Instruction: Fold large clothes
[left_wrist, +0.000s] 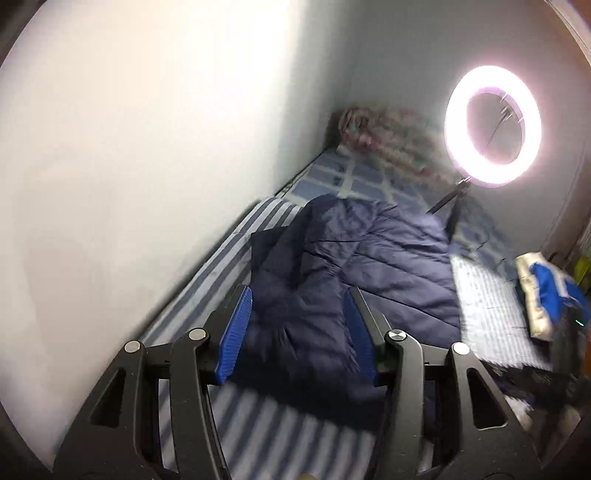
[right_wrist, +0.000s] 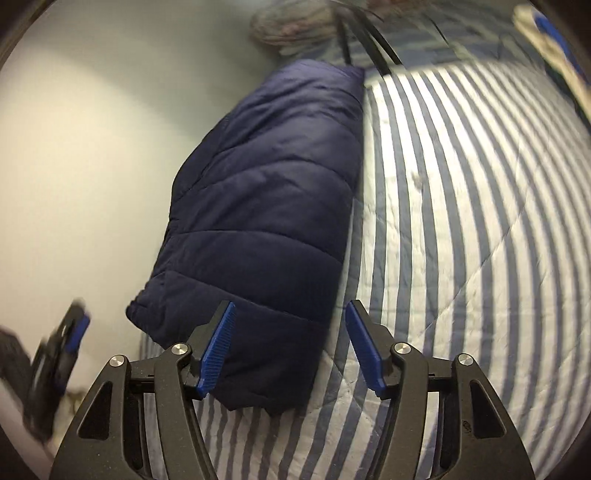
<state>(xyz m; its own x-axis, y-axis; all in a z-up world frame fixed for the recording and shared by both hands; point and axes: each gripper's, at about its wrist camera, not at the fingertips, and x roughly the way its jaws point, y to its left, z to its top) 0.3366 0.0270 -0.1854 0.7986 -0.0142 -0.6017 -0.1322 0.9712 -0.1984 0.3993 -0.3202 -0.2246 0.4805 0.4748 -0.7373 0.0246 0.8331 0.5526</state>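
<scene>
Your navy-blue quilted puffer jacket (right_wrist: 258, 206) lies folded into a long, narrow bundle on the blue-and-white striped bed cover (right_wrist: 461, 229), running alongside the pale wall. From the right wrist you see its smooth padded back panels, crossed by stitched seams, with one straight folded edge facing the open bed. From the left wrist the jacket (left_wrist: 354, 266) shows rumpled layers at the near end (that view is somewhat blurred).
</scene>
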